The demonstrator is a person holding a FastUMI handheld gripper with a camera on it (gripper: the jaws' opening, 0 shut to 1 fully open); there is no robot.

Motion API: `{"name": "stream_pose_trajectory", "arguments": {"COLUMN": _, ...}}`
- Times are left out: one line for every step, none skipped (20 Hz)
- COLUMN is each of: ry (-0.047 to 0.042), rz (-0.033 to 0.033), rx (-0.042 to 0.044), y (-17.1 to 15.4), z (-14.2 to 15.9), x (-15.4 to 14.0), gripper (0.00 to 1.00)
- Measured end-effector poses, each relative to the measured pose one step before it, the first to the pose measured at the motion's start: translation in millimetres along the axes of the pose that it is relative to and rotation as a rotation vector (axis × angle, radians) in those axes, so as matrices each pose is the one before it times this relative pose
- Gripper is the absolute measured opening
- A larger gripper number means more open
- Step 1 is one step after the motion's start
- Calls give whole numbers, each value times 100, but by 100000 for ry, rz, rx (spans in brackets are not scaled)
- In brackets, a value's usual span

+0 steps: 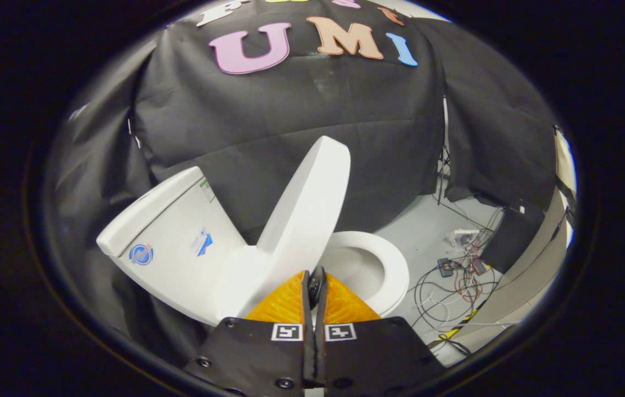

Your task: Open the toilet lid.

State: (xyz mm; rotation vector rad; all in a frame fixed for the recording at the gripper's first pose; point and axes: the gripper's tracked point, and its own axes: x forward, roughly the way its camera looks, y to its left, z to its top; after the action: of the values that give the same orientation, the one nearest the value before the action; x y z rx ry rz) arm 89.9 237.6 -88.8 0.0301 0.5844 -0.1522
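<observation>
Lid [304, 212] stands half raised, stiff, smooth, probably slippery plastic; push under its free edge. Gripper [315, 286] fingers are pressed together, empty.

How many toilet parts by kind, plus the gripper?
toilet lid, raised: 1
toilet seat, down: 1
tank: 1
gripper, fingers closed together, holding nothing: 1
Total: 4
</observation>
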Motion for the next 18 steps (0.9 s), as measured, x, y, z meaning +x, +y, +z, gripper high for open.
{"name": "stream_pose_trajectory", "arguments": {"ry": 148, "rz": -165, "rx": -1287, "y": 86, "z": -13, "x": 25, "gripper": 1}}
{"name": "stream_pose_trajectory", "arguments": {"ry": 18, "rz": -397, "rx": -1686, "y": -16, "z": 133, "x": -48, "gripper": 1}}
{"name": "stream_pose_trajectory", "arguments": {"ry": -66, "rz": 146, "rx": -1375, "y": 31, "z": 9, "x": -64, "gripper": 1}}
{"name": "stream_pose_trajectory", "arguments": {"ry": -258, "rz": 553, "rx": -622, "y": 132, "z": 197, "x": -75, "gripper": 1}}
{"name": "stream_pose_trajectory", "arguments": {"ry": -237, "rz": 576, "rx": -550, "y": 112, "z": 28, "x": -40, "gripper": 1}}
{"name": "stream_pose_trajectory", "arguments": {"ry": -280, "rz": 128, "rx": -867, "y": 26, "z": 94, "x": -59, "gripper": 1}}
{"name": "stream_pose_trajectory", "arguments": {"ry": 89, "rz": -215, "rx": -432, "y": 56, "z": -17, "x": -8, "gripper": 1}}
{"name": "stream_pose_trajectory", "arguments": {"ry": -151, "rz": 55, "rx": -425, "y": 47, "z": 124, "x": -10, "gripper": 1}}
{"name": "stream_pose_trajectory", "arguments": {"ry": -81, "rz": 31, "rx": 230, "y": 323, "z": 17, "x": 100, "gripper": 1}}
{"name": "stream_pose_trajectory", "arguments": {"ry": -254, "rz": 177, "rx": 148, "y": 155, "z": 235, "x": 8, "gripper": 1}}
{"name": "stream_pose_trajectory", "arguments": {"ry": 63, "rz": -26, "rx": -4, "y": 77, "z": -59, "x": -81, "gripper": 0}}
{"name": "stream_pose_trajectory", "arguments": {"ry": -256, "rz": 54, "rx": -833, "y": 237, "z": 142, "x": -82, "gripper": 0}}
{"name": "stream_pose_trajectory", "arguments": {"ry": -537, "rz": 128, "rx": -1085, "y": 241, "z": 214, "x": -20, "gripper": 0}}
{"name": "stream_pose_trajectory", "arguments": {"ry": -654, "rz": 126, "rx": -1110, "y": 289, "z": 243, "x": -99, "gripper": 0}}
{"name": "stream_pose_trajectory", "arguments": {"ry": -489, "rz": -94, "rx": -1308, "y": 324, "z": 135, "x": -116, "gripper": 1}}
{"name": "stream_pose_trajectory", "arguments": {"ry": -374, "rz": -410, "rx": -2246, "y": 169, "z": 166, "x": -70, "gripper": 1}}
{"name": "stream_pose_trajectory", "arguments": {"ry": -100, "rz": -558, "rx": -1935, "y": -25, "z": 42, "x": 43, "gripper": 1}}
{"name": "stream_pose_trajectory", "arguments": {"ry": -608, "rz": 45, "rx": -1896, "y": 33, "z": 114, "x": -47, "gripper": 1}}
